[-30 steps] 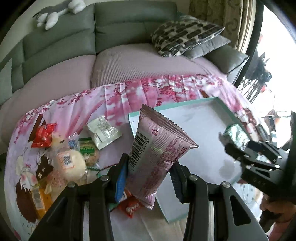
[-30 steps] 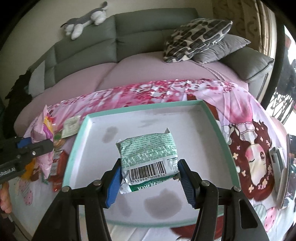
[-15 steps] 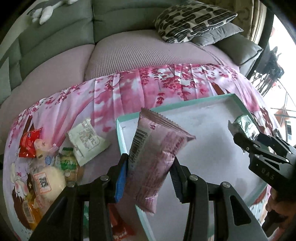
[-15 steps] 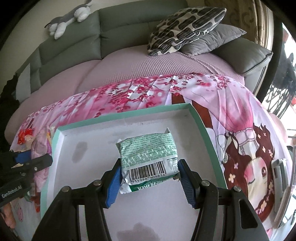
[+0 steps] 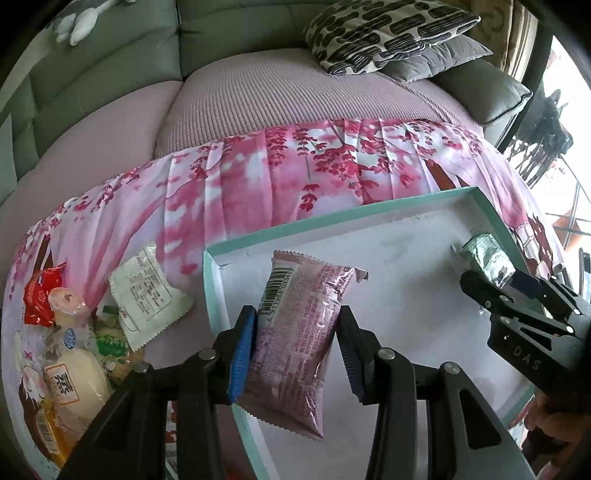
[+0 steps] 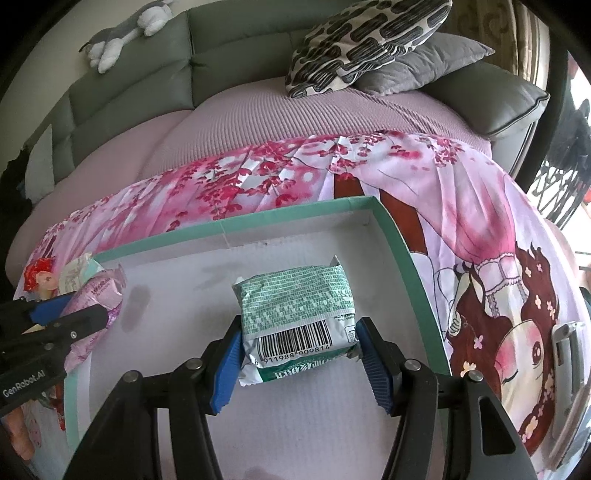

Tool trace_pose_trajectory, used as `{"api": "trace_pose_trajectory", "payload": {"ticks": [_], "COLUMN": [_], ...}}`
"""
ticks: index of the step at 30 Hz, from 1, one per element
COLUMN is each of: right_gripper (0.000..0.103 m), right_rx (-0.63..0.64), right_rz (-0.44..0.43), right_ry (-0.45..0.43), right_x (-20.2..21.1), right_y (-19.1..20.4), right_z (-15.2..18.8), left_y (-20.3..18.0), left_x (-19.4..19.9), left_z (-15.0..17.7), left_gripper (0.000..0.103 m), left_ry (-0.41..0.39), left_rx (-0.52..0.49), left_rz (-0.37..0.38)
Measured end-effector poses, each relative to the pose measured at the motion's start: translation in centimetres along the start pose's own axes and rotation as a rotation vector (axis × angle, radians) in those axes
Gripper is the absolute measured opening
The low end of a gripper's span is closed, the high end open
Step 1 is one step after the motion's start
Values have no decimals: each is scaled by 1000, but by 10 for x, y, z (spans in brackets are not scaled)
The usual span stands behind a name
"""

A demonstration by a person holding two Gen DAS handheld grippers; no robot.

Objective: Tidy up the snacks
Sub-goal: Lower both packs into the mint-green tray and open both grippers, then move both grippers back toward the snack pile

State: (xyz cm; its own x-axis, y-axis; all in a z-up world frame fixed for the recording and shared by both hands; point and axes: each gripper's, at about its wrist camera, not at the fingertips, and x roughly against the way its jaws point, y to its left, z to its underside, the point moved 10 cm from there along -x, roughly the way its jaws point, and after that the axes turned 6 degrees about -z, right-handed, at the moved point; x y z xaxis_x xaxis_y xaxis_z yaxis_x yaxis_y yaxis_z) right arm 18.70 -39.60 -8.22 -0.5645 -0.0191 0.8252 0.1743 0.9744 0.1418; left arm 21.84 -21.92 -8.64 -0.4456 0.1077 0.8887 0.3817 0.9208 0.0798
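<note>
Loose snack packets (image 5: 74, 339) lie left of the teal-rimmed tray (image 5: 280, 230), outside it.

**Tray, snack pile and sofa: positions**

Tray (image 6: 402, 258) lies on the cloth (image 5: 258, 184) spread before the sofa (image 6: 258, 122). Left gripper (image 5: 295, 332) holds a long snack packet (image 5: 295, 339) over the tray's left edge; right gripper (image 6: 297, 350) holds a squat packet (image 6: 295, 310) over the tray's middle. Loose snack pile (image 5: 74, 339) lies on the cloth left of the tray. Two cushions (image 6: 369, 40) sit on the sofa seat, behind right; plush toy (image 6: 122, 33) on the sofa back, behind left.
</note>
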Motion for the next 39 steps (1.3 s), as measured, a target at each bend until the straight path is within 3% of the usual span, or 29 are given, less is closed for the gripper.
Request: {"api": "trace_pose_trajectory", "payload": {"ticks": [13,15,17,22,24,25,26,31,34,39], "right_gripper": [72,82,88,93,102,103,103,103,103,103], "right_rx": [28,37,42,50,47,47,48,52,43,37], "right_rz": [-6,-9,-10,-14,-23,-26,-28,-27,-33,-57], "right_ry": [-8,-13,-22,-29,-31,-34,-37,-40,-43,-54], "right_x": [9,11,15,20,21,22,24,28,32,40], "right_y": [4,6,7,9,11,11,12,11,10,12], "right_z": [1,1,1,3,4,5,6,10,13,20], "left_y": [-6,-5,-3,2,6,8,10,19,25,39], "left_x": [14,17,21,32,35,36,37,44,49,57], "left_z": [3,3,2,0,0,-1,-1,-2,-2,3], "left_gripper": [52,53,63,64,74,86,89,90,102,103], "left_ry": [2,-3,-13,-46,-57,-63,-71,-107,-137,-176], "left_rx": [12,16,25,31,36,41,46,55,64,78], "left_rz": [43,42,42,23,7,0,-3,-43,-67,-96]}}
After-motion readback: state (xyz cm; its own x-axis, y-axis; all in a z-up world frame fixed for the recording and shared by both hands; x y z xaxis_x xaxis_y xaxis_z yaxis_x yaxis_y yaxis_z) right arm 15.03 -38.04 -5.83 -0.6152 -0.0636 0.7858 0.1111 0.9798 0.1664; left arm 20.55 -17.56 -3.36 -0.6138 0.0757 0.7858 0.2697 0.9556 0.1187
